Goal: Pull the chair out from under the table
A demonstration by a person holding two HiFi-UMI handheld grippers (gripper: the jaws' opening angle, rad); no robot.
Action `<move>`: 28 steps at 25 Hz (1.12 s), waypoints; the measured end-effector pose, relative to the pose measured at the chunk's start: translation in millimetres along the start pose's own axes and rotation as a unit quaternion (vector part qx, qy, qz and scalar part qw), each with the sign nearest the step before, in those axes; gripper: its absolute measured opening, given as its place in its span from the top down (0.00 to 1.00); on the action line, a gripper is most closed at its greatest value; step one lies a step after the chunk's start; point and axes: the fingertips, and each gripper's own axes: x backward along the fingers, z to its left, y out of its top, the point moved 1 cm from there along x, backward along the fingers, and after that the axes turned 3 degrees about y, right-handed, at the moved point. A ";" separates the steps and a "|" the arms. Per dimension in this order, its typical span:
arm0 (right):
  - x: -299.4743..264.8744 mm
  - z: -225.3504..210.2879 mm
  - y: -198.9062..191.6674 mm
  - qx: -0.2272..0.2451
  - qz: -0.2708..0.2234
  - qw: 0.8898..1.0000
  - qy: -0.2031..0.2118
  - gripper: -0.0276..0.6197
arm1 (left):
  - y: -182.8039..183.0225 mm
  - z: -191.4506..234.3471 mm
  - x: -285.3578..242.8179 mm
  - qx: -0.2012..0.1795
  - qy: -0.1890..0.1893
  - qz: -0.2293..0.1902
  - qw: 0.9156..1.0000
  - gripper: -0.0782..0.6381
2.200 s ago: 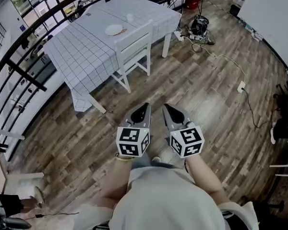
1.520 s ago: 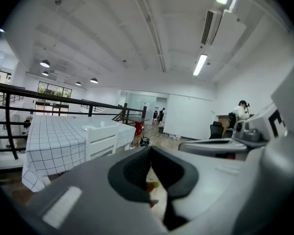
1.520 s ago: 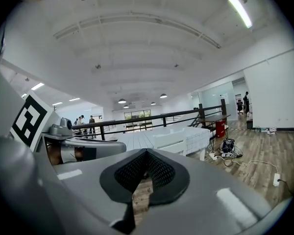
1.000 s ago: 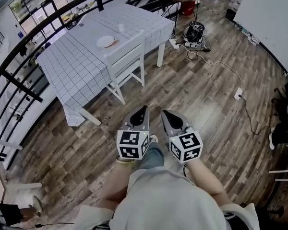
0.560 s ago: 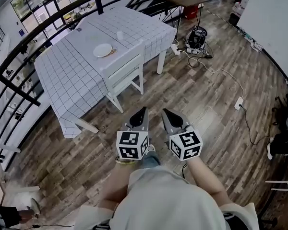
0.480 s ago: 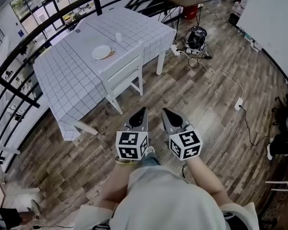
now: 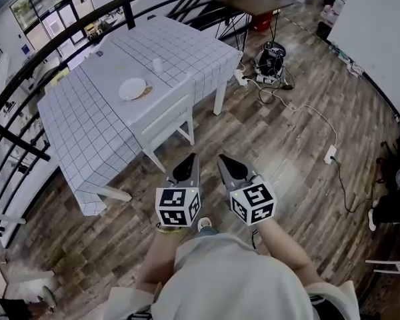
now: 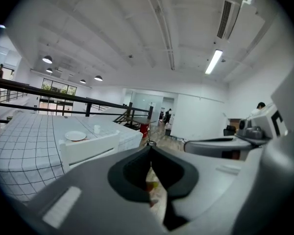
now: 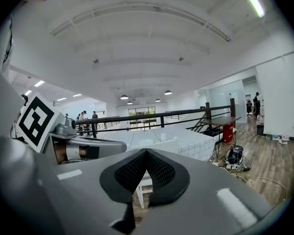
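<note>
In the head view, a white wooden chair with a slatted back and straight square legs is seen at 11 o'clock from the two grippers, pushed in against the near long edge of the table. The long axis of its backrest runs from 8 o'clock to 2 o'clock; the seat is turned toward 10 o'clock under the cloth, and the back faces 4 o'clock. The table is draped in a white cloth printed with a thin dark grid. A round white plate is set on it just beyond the chair, with a small tan thing at its rim that cannot be identified, and a small pale cup stands at 1 o'clock from the plate; its contents cannot be told. The floor is of brown wood planks. The left gripper and right gripper, grey and tapered, are held side by side, well apart from the chair.

In the left gripper view, the jaws are seen pressed together with nothing between them; the chair lies at 9 o'clock, with the plate behind it.

In the right gripper view, the ribbed dark pads are seen closed on each other, empty, and the chair stands straight ahead behind the tips
</note>
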 end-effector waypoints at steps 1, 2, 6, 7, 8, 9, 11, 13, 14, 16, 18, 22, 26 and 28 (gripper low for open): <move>-5.3 -3.7 1.7 0.001 0.000 1.000 0.002 0.96 | 1.1 3.0 -5.6 0.002 0.003 0.000 1.000 0.88; -10.2 -7.0 3.4 0.001 -0.001 1.000 0.003 0.96 | 2.2 5.7 -10.7 0.004 0.005 0.001 1.000 0.88; -24.1 -15.8 7.7 0.000 -0.002 1.000 0.007 0.96 | 6.8 14.7 -24.2 0.005 0.013 0.001 1.000 0.88; -26.6 -16.8 7.8 0.000 -0.002 1.000 0.009 0.96 | 7.8 16.7 -26.0 0.006 0.016 0.001 1.000 0.88; -29.2 -17.5 7.7 0.000 -0.001 1.000 0.012 0.96 | 9.1 18.8 -27.4 0.006 0.019 0.000 1.000 0.88; -32.0 -17.8 7.8 0.001 0.001 1.000 0.016 0.96 | 10.7 20.7 -28.6 0.005 0.023 -0.001 1.000 0.88; -38.3 -18.1 8.9 0.003 0.004 1.000 0.024 0.96 | 14.5 23.8 -30.7 0.004 0.029 -0.004 1.000 0.88; -45.5 -18.8 11.0 0.006 0.005 0.999 0.033 0.96 | 17.5 27.0 -33.4 0.004 0.035 -0.007 0.999 0.88; -49.7 -19.4 12.5 0.009 0.005 0.999 0.038 0.96 | 18.3 29.0 -35.0 0.004 0.039 -0.007 0.999 0.88; -58.2 -21.1 15.7 0.013 0.003 0.999 0.047 0.96 | 17.8 33.4 -38.9 0.001 0.046 -0.005 0.999 0.88; -66.2 -24.1 17.8 0.015 0.002 0.998 0.054 0.96 | 15.2 38.6 -43.2 0.002 0.055 -0.002 0.999 0.88; -81.5 -35.2 18.7 0.015 0.005 0.998 0.067 0.96 | 13.9 48.9 -55.3 0.017 0.072 -0.001 0.997 0.88; -101.3 -48.2 16.2 0.018 0.017 0.996 0.084 0.96 | 14.9 59.2 -71.0 0.027 0.090 -0.001 0.996 0.88; -111.9 -56.1 17.4 0.020 0.021 0.995 0.094 0.96 | 15.4 64.3 -81.3 0.033 0.100 0.000 0.994 0.88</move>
